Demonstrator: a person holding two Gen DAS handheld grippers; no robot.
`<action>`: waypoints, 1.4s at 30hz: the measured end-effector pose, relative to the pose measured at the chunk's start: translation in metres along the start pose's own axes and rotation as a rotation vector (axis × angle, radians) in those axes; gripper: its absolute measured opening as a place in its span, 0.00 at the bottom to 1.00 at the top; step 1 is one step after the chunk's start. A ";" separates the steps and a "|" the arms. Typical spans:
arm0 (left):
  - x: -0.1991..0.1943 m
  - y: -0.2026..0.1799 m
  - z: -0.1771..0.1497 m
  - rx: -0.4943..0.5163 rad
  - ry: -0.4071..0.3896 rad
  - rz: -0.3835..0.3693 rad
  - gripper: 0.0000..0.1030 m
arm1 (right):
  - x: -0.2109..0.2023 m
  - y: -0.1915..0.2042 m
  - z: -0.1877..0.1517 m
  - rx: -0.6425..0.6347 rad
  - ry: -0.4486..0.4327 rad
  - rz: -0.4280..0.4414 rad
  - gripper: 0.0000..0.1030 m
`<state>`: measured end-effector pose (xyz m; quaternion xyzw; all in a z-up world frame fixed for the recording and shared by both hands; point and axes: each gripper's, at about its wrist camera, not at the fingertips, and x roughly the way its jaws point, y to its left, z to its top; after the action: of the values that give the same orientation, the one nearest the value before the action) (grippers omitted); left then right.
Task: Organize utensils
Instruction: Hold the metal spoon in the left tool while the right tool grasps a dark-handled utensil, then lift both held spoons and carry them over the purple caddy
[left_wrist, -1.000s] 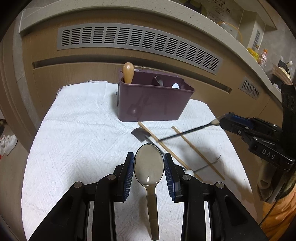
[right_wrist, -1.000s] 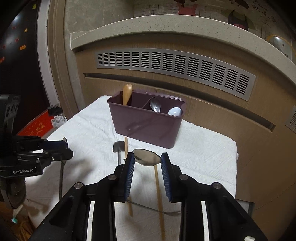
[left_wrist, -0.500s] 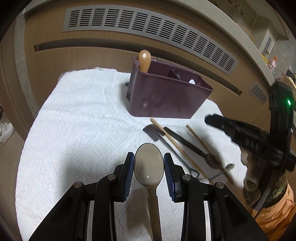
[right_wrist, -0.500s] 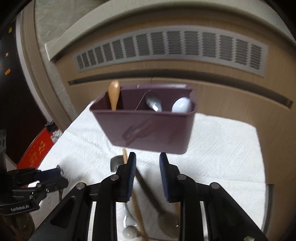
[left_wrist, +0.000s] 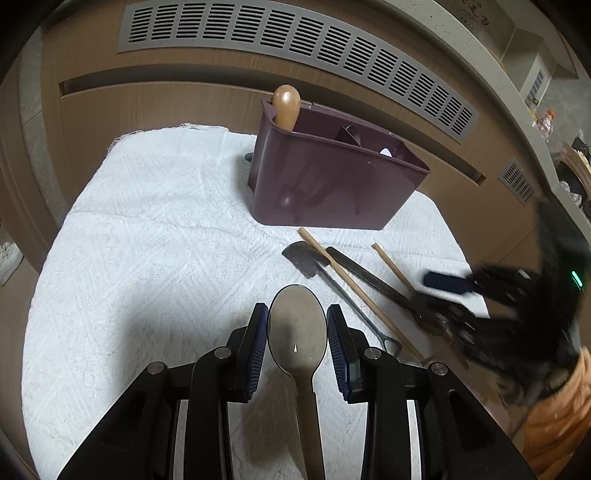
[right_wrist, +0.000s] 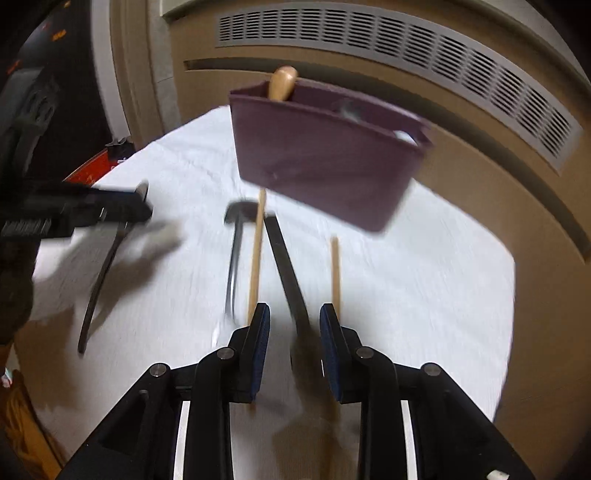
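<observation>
Your work surface is one counter covered by a white cloth (left_wrist: 147, 236). On it stands one maroon caddy (left_wrist: 332, 184) with divided compartments. The left end compartment holds one wooden handle (left_wrist: 286, 105), upright and projecting above the rim. The compartments to its right hold one metal spoon (right_wrist: 349, 109) and one white piece (right_wrist: 404, 136); you cannot tell what the white piece is.

In front of the caddy, four loose utensils lie on the cloth, running away from the caddy: two wooden chopsticks (left_wrist: 354, 286) (left_wrist: 393, 266), one small metal spatula (left_wrist: 306, 258) and one dark-handled spoon (left_wrist: 373, 278). The spatula lies just beside the longer chopstick.

Your left hand-held gripper (left_wrist: 297, 332) carries one large metal spoon (left_wrist: 297, 325), with the bowl between the blue pads and the handle running back between the fingers. It is raised above the cloth, near the loose utensils.

Your right hand-held gripper (right_wrist: 293, 328) stands partly open and holds nothing. It sits low over the loose utensils; the dark handle passes between its fingers, and the two chopsticks lie to either side. This view is blurred.
</observation>
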<state>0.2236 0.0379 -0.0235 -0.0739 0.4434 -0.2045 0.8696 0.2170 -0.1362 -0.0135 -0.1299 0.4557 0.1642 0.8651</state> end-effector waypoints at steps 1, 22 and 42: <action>-0.003 0.000 -0.001 0.001 -0.004 0.003 0.32 | 0.011 0.000 0.010 -0.003 0.011 0.021 0.26; -0.023 -0.020 -0.011 0.038 -0.021 -0.007 0.32 | -0.004 0.012 0.020 0.080 -0.008 0.035 0.11; -0.126 -0.115 0.008 0.241 -0.287 0.077 0.32 | -0.161 0.018 0.008 0.138 -0.425 0.010 0.11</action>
<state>0.1308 -0.0137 0.1099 0.0194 0.2898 -0.2101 0.9336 0.1299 -0.1431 0.1234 -0.0305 0.2742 0.1605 0.9477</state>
